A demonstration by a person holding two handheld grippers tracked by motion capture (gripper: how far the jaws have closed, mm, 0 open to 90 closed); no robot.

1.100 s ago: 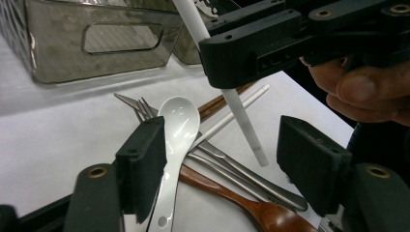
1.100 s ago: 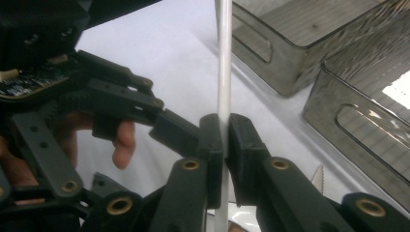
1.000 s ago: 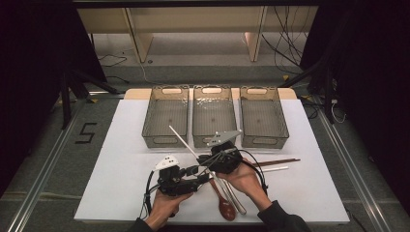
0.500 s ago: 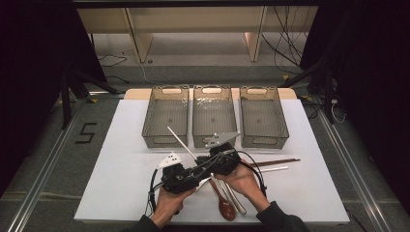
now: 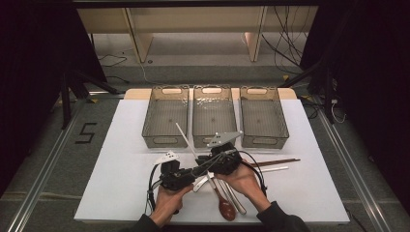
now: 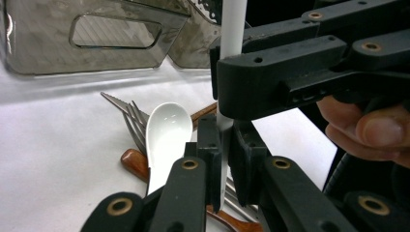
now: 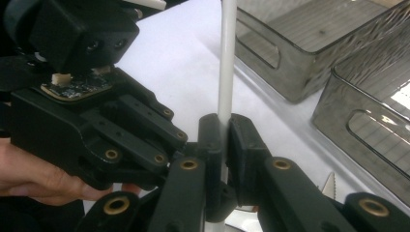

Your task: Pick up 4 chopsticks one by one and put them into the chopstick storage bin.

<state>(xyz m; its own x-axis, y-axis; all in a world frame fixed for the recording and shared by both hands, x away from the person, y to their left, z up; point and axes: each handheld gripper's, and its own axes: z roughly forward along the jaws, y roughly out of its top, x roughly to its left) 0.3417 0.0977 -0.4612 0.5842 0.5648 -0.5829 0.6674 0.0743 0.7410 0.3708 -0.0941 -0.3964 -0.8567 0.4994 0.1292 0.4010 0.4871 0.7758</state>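
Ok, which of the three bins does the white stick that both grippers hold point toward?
The left bin. The white stick slants up and left from the grippers, and its tip lies over that bin's near right corner; the middle bin and right bin lie further right.

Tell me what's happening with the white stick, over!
Both grippers clamped on the white stick: left gripper just closed below, right gripper above. Stick tilts up toward the bins. Spoons and forks underneath; nothing blocking.

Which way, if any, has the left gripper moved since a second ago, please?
No: the left gripper stays put before the left bin; its jaws have just been closing on the white stick.
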